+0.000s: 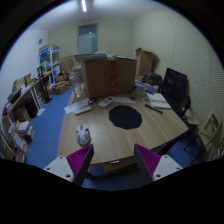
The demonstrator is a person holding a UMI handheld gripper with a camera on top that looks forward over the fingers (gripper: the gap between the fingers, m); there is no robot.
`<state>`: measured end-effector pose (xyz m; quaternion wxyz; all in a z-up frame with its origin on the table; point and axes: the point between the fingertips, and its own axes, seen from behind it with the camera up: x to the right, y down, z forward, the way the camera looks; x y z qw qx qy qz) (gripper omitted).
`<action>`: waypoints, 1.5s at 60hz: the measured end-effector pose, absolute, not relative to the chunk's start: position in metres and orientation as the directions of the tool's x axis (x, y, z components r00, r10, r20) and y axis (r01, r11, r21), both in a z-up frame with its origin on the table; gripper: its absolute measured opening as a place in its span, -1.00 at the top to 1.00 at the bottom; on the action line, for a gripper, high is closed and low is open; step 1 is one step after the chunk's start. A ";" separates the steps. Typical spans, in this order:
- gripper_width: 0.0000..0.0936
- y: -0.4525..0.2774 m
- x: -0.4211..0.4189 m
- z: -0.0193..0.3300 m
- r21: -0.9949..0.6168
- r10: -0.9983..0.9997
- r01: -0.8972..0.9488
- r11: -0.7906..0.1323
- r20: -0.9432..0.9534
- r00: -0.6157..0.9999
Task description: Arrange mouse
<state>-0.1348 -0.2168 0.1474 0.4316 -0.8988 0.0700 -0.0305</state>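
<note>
Claw (110, 162) spread, holding nothing, above the counter (115, 135).
We note a small pale object (83, 136), too indistinct to identify, beside a dark mat (126, 117).

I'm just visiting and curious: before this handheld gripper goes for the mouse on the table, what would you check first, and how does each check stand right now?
1. Fingers open: ok. The gripper holds nothing; its pink pads stand apart.
2. Mouse found: cannot tell. A small pale object sits on the table's near part, too small to identify.
3. Mouse pad located: ok. A dark round pad lies mid-table.
4. Within reach: not ok. The table lies well beyond the fingers.
5. Path clear: ok. Nothing stands between the fingers and the table's near edge.
</note>
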 end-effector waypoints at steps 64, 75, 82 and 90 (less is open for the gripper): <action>-0.13 -0.022 -0.271 -0.015 -0.833 0.162 0.081 -0.548 -0.010 0.987; 0.02 -0.023 -0.271 -0.017 -0.778 0.168 0.094 -0.621 -0.015 0.986; 0.15 -0.025 -0.276 -0.016 -0.734 0.164 0.079 -0.675 -0.044 0.986; 0.15 -0.029 -0.287 0.026 -0.724 0.173 0.075 -0.685 -0.062 0.983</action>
